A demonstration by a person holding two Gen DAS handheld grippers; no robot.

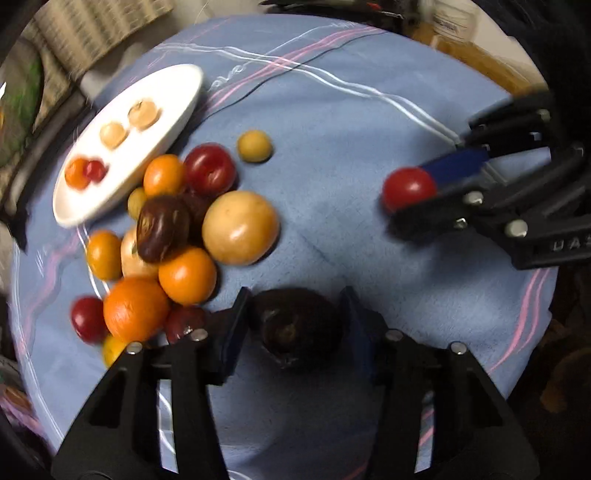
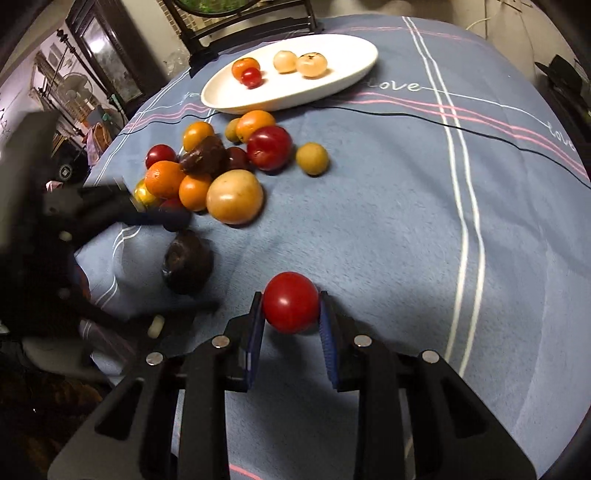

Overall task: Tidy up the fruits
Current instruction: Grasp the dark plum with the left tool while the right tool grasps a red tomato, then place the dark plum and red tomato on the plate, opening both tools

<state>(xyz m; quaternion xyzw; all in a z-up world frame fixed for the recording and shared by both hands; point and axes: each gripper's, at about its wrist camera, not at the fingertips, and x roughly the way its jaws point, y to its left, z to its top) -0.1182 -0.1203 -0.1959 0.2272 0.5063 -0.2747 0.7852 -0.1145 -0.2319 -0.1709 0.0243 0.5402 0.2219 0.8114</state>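
A dark brown avocado [image 1: 295,328] lies on the blue cloth between the fingers of my left gripper [image 1: 295,295], and both pads touch its sides. My right gripper [image 2: 291,295] is shut on a red tomato [image 2: 290,306], held just above the cloth. The left wrist view shows that tomato [image 1: 408,188] at the right. A white oval plate [image 2: 332,81] at the far side holds two pale fruits, a small orange one and a small red one. A pile of oranges, red fruits and a large yellow fruit [image 2: 234,197] lies in front of the plate.
The table [image 2: 406,221] is round, under a blue cloth with white and pink stripes. A lone small yellow fruit [image 2: 312,158] sits right of the pile. A dark chair back [image 2: 243,22] stands beyond the plate. The cloth's right half holds nothing.
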